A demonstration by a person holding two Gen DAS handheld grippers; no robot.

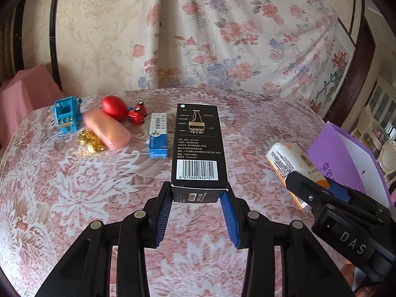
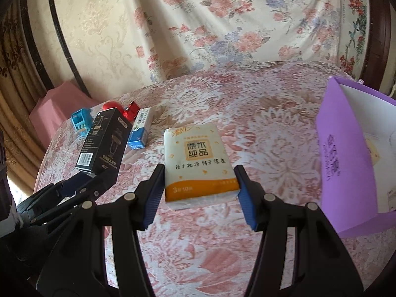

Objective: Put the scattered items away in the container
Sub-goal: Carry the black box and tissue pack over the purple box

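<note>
My left gripper (image 1: 199, 194) is shut on the near end of a long black box (image 1: 196, 146) with a barcode, held above the table; it also shows in the right wrist view (image 2: 104, 141). My right gripper (image 2: 199, 188) is shut on a white and orange tissue pack (image 2: 198, 160), held above the cloth; the pack shows in the left wrist view (image 1: 294, 168). The purple open box (image 2: 346, 158) stands at the right, white inside; it shows in the left wrist view (image 1: 346, 160).
At the table's far left lie a blue toy (image 1: 66, 116), a pink soap bar (image 1: 106, 128), a red egg (image 1: 114, 107), a red toy car (image 1: 136, 113), gold trinkets (image 1: 90, 142) and a blue-white carton (image 1: 158, 136). A floral sheet hangs behind.
</note>
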